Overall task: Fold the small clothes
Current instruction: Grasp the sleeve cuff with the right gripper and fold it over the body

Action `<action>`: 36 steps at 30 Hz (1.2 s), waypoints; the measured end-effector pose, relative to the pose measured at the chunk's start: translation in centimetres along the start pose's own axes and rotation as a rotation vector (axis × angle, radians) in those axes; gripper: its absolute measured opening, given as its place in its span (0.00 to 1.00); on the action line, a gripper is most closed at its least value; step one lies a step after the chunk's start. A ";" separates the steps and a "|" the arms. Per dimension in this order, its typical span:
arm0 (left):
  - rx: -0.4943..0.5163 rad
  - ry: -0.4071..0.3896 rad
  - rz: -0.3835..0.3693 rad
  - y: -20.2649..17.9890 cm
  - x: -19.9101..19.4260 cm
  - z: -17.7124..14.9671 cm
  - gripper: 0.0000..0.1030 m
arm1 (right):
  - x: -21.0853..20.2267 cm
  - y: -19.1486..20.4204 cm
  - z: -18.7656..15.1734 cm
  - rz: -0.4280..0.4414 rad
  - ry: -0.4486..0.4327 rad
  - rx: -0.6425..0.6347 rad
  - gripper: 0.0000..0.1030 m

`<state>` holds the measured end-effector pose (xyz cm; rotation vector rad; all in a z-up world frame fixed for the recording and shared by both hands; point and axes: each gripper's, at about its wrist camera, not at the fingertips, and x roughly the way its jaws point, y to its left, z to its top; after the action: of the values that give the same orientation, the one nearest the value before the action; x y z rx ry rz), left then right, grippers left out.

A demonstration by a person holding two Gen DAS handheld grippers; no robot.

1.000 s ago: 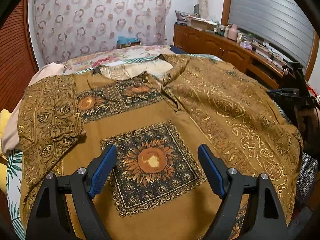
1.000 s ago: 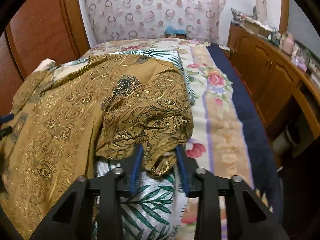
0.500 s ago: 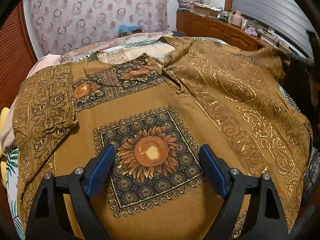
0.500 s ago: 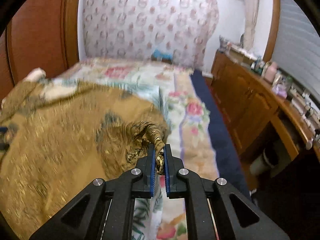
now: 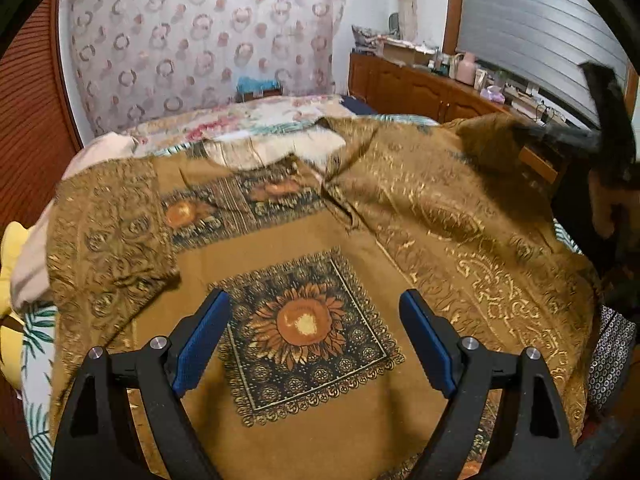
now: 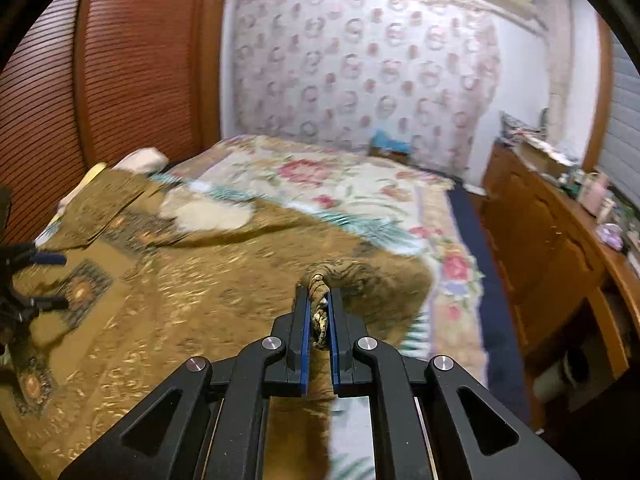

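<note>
A brown and gold patterned shirt (image 5: 304, 248) lies spread on the bed, with a sunflower square (image 5: 300, 320) on its middle. My left gripper (image 5: 314, 332) is open and empty, hovering just above the sunflower print. My right gripper (image 6: 319, 300) is shut on the shirt's right sleeve (image 6: 320, 280) and holds it lifted above the bed. The right gripper also shows in the left wrist view (image 5: 580, 136), at the far right with the raised sleeve. The left sleeve (image 5: 104, 232) lies flat.
The bed has a floral blanket (image 6: 340, 184) and a leaf-print sheet (image 5: 36, 336). A wooden cabinet (image 6: 552, 248) with clutter runs along the right side. A wooden wardrobe (image 6: 80, 92) stands to the left. A cream pillow (image 5: 100, 152) lies by the shirt's collar.
My right gripper closed on the right sleeve and lifted it up off the bed. The left gripper stayed open over the sunflower print, shifting only slightly.
</note>
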<state>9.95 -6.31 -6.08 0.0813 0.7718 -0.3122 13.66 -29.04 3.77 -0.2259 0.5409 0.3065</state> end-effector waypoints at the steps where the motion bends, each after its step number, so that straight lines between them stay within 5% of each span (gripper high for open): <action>1: 0.001 -0.007 0.001 0.0 -0.2 0.1 0.84 | 0.5 -0.1 0.0 0.011 0.008 -0.005 0.07; 8: -0.006 -0.064 0.011 0.4 -2.0 0.7 0.84 | 1.5 1.0 -0.8 0.027 0.052 -0.041 0.08; 19: -0.008 -0.083 0.002 0.1 -2.3 0.5 0.84 | -1.7 0.8 -0.6 -0.004 0.061 -0.038 0.49; 36: -0.013 -0.105 -0.007 0.0 -3.3 0.2 0.84 | 7.3 -4.9 -0.5 -0.003 0.221 0.262 0.50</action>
<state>7.87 -5.52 -3.65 0.0496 0.6703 -0.3160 21.04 -32.10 0.06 -0.0059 0.7922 0.2056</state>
